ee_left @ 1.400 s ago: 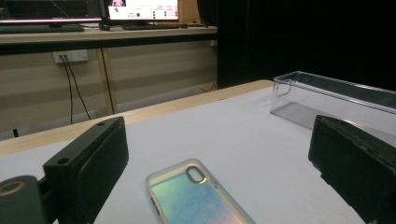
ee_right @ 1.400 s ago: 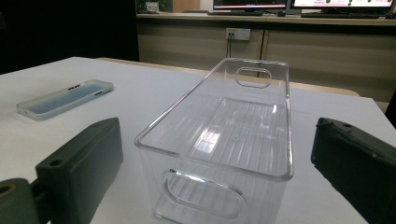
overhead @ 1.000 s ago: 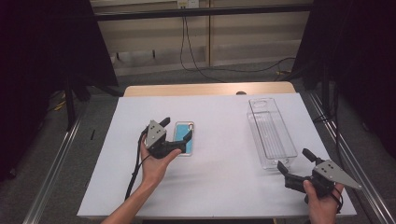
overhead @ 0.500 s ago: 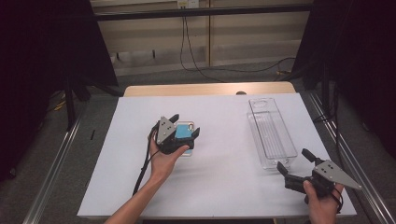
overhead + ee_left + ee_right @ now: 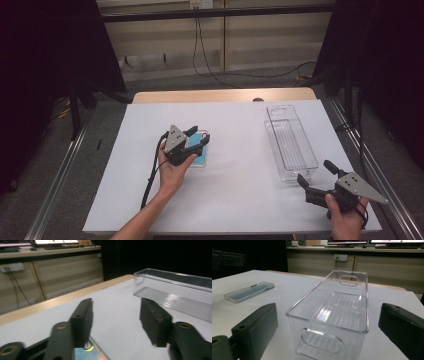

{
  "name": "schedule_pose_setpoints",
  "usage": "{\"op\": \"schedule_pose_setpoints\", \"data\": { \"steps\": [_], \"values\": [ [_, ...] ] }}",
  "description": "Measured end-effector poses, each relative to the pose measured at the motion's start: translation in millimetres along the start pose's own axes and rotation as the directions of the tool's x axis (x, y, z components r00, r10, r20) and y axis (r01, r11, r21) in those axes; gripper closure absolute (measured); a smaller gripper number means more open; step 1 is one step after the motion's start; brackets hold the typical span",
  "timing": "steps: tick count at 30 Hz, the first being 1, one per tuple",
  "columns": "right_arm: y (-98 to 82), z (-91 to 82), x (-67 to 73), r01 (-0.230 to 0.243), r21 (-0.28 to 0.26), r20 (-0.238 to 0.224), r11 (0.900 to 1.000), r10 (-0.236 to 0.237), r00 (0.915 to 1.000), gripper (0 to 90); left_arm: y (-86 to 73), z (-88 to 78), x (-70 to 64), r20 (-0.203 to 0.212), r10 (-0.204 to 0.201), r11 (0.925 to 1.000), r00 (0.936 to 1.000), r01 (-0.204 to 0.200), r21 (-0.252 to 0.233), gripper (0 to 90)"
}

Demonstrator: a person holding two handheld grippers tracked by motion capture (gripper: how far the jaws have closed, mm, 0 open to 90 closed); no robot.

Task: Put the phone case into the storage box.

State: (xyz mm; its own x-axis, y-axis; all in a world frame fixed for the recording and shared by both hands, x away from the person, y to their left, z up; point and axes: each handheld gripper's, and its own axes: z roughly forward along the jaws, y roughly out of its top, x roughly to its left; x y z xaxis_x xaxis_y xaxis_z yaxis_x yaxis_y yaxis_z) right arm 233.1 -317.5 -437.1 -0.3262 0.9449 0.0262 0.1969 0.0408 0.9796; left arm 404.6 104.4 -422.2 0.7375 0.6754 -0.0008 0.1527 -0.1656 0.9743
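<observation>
A blue phone case (image 5: 199, 150) lies flat on the white surface (image 5: 235, 200), left of centre, with the left gripper (image 5: 195, 142) over it. Its jaws stand about half apart after just closing in, straddling the case from above; in the left gripper view the case's edge (image 5: 91, 353) shows low between them, and whether the pads press on it cannot be told. The person's left hand (image 5: 172, 172) and forearm reach in from the near edge, a black cable (image 5: 150, 175) trailing beside the wrist.

Well apart to the right, a clear plastic bin (image 5: 291, 142) stands lengthwise, with cut-out handles at both ends. Just near of it, the right gripper (image 5: 316, 181) rests at the near right corner in the person's right hand (image 5: 345, 217), jaws spread wide on nothing and pointed at the bin's near end (image 5: 329, 322).

The white sheet covers a wooden table whose far edge (image 5: 225, 95) stays bare. Metal rails (image 5: 55, 185) run along both sides on grey floor. Black curtains (image 5: 50, 50) flank the scene; beyond, pale wall panels (image 5: 270, 45) carry hanging cables (image 5: 200, 45).
</observation>
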Motion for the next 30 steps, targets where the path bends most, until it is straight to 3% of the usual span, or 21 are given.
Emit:
{"op": "schedule_pose_setpoints", "data": {
  "steps": [2,6,8,9,15,20,21,24,27,30],
  "values": [
    [0.0,-0.4,-0.5,-0.004,0.000,-0.001,1.000,0.004,1.0000,2.0,-0.2,0.1,0.7,0.015,0.010,0.9999,0.9998,-0.010,0.010,53.3],
    [0.0,-0.4,-0.2,0.000,-0.001,-0.002,1.000,0.000,1.0000,2.0,1.1,-0.6,1.9,0.028,-0.016,0.9999,0.9995,0.016,0.000,57.1],
    [0.1,-0.2,0.0,0.001,-0.001,-0.003,1.000,-0.001,1.0000,1.9,1.6,-1.4,2.1,0.036,-0.016,0.9999,0.9992,0.015,0.004,63.0],
    [0.1,0.0,-0.1,0.002,-0.001,-0.003,1.000,-0.002,1.0000,1.9,1.8,-1.7,2.1,0.039,-0.013,0.9999,0.9991,0.013,0.003,71.5],
    [-0.1,-0.5,-1.3,0.001,-0.001,0.000,1.000,-0.001,1.0000,2.0,5.4,-5.1,2.9,0.084,-0.043,0.9989,0.9956,0.045,-0.015,87.3],
    [0.1,-0.2,-0.5,0.002,0.000,0.000,1.000,-0.002,1.0000,2.0,6.6,-4.6,2.3,0.115,-0.041,0.9986,0.9925,0.037,0.037,90.0],
    [0.0,-0.2,-0.5,0.002,0.000,0.000,1.000,-0.002,1.0000,2.0,7.3,-3.2,2.8,0.143,-0.035,0.9984,0.9891,0.028,0.050,90.0],
    [0.3,-0.4,-0.7,0.003,-0.003,0.001,1.000,-0.003,1.0000,1.9,9.9,-1.3,4.3,0.167,-0.048,0.9969,0.9848,0.037,0.070,90.0],
    [0.6,-0.6,-1.2,-0.001,-0.005,-0.003,1.000,0.001,1.0000,2.0,13.0,0.5,4.5,0.187,-0.071,0.9933,0.9798,0.052,0.103,90.0],
    [0.5,-0.2,-1.7,-0.002,-0.005,0.000,1.000,0.002,1.0000,1.9,13.8,6.5,4.1,0.207,-0.060,0.9873,0.9765,0.028,0.156,90.0]
  ]
}}
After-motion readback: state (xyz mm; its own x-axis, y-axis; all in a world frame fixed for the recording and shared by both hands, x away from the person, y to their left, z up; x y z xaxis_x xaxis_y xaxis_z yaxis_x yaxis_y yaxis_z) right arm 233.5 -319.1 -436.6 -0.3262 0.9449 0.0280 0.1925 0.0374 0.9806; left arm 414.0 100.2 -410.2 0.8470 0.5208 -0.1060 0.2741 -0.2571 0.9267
